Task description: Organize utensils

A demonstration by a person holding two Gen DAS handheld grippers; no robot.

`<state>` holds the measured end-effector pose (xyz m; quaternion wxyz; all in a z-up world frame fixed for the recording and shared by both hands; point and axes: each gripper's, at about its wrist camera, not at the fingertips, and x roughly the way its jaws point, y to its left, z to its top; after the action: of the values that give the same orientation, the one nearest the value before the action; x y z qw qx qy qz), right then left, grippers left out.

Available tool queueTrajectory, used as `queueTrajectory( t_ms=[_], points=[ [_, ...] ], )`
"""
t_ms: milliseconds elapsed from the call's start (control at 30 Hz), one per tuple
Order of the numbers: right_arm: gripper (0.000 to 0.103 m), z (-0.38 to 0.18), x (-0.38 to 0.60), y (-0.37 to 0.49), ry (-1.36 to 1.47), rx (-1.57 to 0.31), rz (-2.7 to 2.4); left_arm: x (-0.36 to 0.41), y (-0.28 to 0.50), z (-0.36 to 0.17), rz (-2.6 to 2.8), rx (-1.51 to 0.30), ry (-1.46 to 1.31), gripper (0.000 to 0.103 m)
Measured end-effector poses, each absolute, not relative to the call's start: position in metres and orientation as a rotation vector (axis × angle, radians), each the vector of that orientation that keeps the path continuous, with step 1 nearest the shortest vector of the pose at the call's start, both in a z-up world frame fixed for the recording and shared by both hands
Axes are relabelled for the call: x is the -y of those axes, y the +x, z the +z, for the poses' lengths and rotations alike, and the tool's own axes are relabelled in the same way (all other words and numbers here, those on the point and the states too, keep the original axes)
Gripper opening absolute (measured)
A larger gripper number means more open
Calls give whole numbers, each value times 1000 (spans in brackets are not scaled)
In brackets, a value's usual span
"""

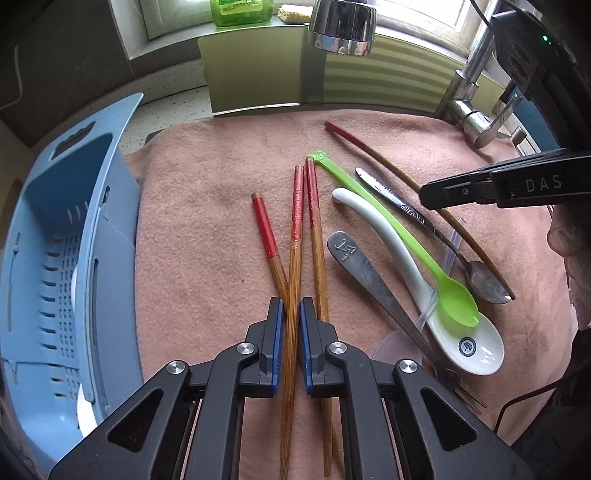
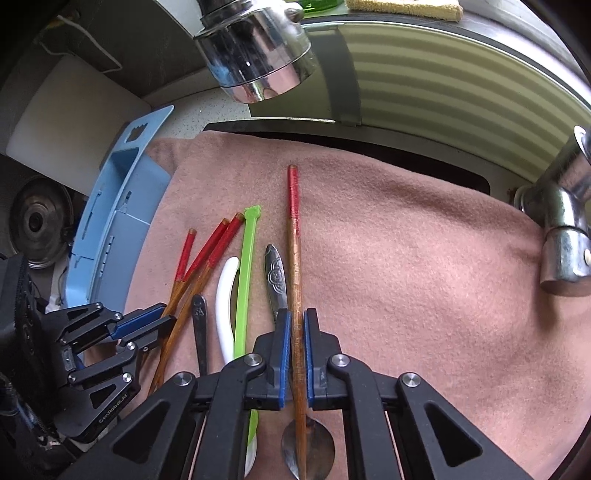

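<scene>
- Utensils, all lying on a pink fleece cloth (image 1: 207, 206) taken here as the landmark: three red-topped bamboo chopsticks cluster at the cloth's middle, crossing one another near their bare wooden ends.
- The central chopstick of this cluster (image 1: 294, 258) passes between the blue pads of the left gripper (image 1: 291, 314), whose jaws stand narrow with the stick in the gap; whether the pads actually press it cannot be told.
- A fourth red-topped bamboo chopstick (image 2: 294, 258) lies apart, toward the cloth's tap side; the right gripper (image 2: 296, 325) has its jaws narrowed around the shaft, a thin slit showing on each side, so firm contact cannot be told.
- Between the cluster and the lone chopstick lie a dull grey metal spoon handle (image 1: 354, 262), a white ceramic soup spoon (image 1: 424, 295), a lime-green plastic spoon (image 1: 391, 229) with its bowl resting in the white spoon's bowl, and an embossed steel spoon (image 1: 436, 236) whose bowl touches the lone chopstick.
- A pale blue perforated plastic basket (image 1: 62, 236) stands just beside the cloth's edge nearest the left gripper.
- A chrome tap head (image 2: 255, 48) hangs above the cloth's far edge; its chrome base (image 1: 469, 107) rises at the far corner.
- A green bottle (image 1: 242, 11) stands on the sill beyond the cloth.
</scene>
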<state>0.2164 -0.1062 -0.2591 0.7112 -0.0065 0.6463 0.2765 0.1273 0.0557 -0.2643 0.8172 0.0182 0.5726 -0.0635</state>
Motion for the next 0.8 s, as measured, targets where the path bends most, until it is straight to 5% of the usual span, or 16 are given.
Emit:
queueTrajectory(
  t_ms=[800],
  points=[
    [6, -255, 124, 211, 45, -1436, 586, -61, 125, -261, -170, -1222, -99, 6]
  ],
)
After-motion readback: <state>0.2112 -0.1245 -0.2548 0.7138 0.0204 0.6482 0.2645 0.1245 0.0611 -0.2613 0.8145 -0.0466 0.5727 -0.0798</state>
